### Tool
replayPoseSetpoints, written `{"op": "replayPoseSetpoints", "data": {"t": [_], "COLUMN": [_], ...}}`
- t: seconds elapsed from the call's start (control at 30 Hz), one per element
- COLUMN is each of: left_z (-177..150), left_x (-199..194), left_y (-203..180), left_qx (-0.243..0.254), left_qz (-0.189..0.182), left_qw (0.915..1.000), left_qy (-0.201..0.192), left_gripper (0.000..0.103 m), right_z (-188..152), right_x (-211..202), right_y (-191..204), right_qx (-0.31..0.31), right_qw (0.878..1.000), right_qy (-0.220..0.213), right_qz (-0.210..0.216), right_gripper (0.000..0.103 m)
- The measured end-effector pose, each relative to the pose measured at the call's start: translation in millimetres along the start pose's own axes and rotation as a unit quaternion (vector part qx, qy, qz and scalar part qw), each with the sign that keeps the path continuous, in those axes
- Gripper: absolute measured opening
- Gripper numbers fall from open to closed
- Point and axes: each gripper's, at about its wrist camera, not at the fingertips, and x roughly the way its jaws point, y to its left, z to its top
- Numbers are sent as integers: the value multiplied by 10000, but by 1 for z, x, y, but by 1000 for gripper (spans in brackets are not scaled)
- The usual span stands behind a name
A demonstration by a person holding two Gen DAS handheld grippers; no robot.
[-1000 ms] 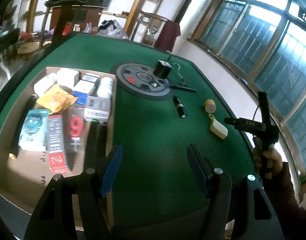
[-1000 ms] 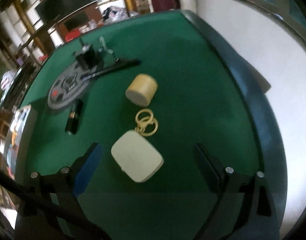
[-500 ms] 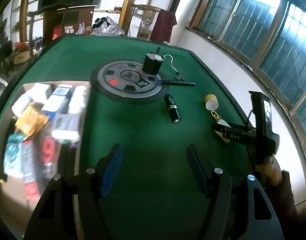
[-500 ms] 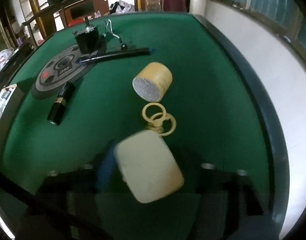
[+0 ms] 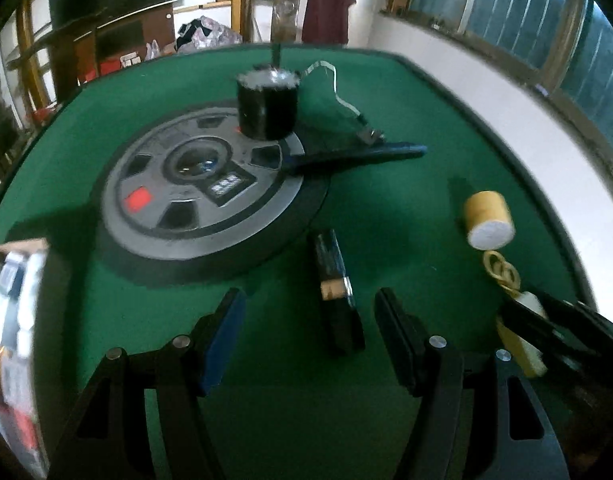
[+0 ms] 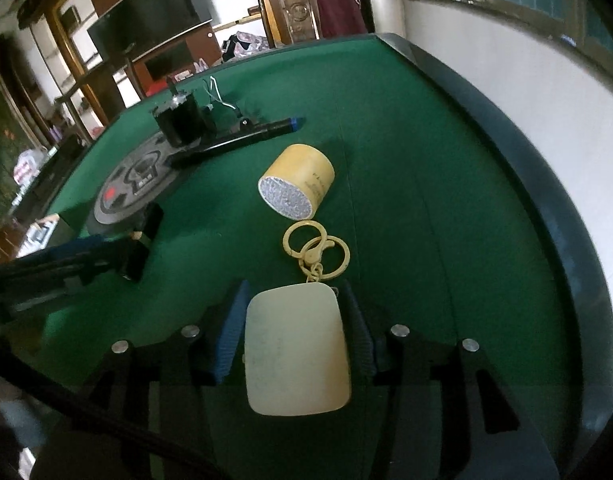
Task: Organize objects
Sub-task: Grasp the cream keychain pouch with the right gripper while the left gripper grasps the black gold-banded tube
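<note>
Between the spread fingers of the left gripper (image 5: pixel 308 330) lies a small black tube with a tan band (image 5: pixel 336 296), flat on the green felt table (image 5: pixel 386 220). Its long axis runs almost straight away from the gripper, nearly parallel to the fingers, with the near end well inside the gap and the far end pointing towards the round grey weight plate (image 5: pixel 202 196). Neither pad looks to be touching it, so I judge a plain squeeze across its narrow width is all this hand needs.

Off to the right, the right gripper (image 6: pixel 296 326) has its fingers pressed in on both side edges of a cream rounded case (image 6: pixel 296 350), whose key rings (image 6: pixel 316 248) trail forward on the felt. Just beyond the rings a yellow cylinder (image 6: pixel 298 186) lies on its side, apart from everything. A black pen (image 6: pixel 242 138) rests with one end up on the weight plate, beside the black motor (image 5: pixel 266 106) standing there.

At the far left edge sits the cardboard box (image 5: pixel 14 320) of packets, so the left hand is clearly the nearer one to it; I would guess both pieces are bound there.
</note>
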Motion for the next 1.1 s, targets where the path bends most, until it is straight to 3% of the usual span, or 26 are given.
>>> {"op": "replayPoseSetpoints", "data": {"t": [0.1, 0.2, 0.23, 0.27, 0.3, 0.57, 0.83, 1.03, 1.1], "left_z": [5, 2, 1, -1, -2, -17, -39, -56, -61], "left_x": [14, 15, 14, 13, 12, -11, -73, -113, -119], "left_y": [-11, -18, -19, -20, -21, -5, 21, 57, 68], "left_qx": [296, 537, 592, 624, 666, 425, -98, -281, -373], "left_qz": [337, 381, 286, 184, 212, -198, -640, -615, -597], "left_qw": [9989, 9976, 9976, 9976, 9973, 9987, 9963, 9937, 9930], "left_qy": [-91, -201, -218, -217, -211, -212, -564, -892, -950], "left_gripper": [61, 58, 44, 21, 14, 14, 14, 14, 14], "right_z": [1, 2, 3, 3, 4, 5, 2, -14, -13], "right_x": [-1, -1, -1, 0, 0, 0, 4, 6, 7], "right_y": [-6, -11, -14, -16, -19, -21, 4, 27, 30], "right_qx": [193, 370, 461, 536, 628, 766, 44, -768, -831], "right_qw": [9996, 9985, 9977, 9970, 9961, 9946, 10000, 9920, 9905], "right_qy": [19, 37, 42, 44, 44, -22, 1, 185, 232], "right_qz": [222, 403, 488, 552, 622, 703, 18, -986, -1075], "right_gripper": [48, 49, 49, 49, 49, 63, 67, 66, 62]}}
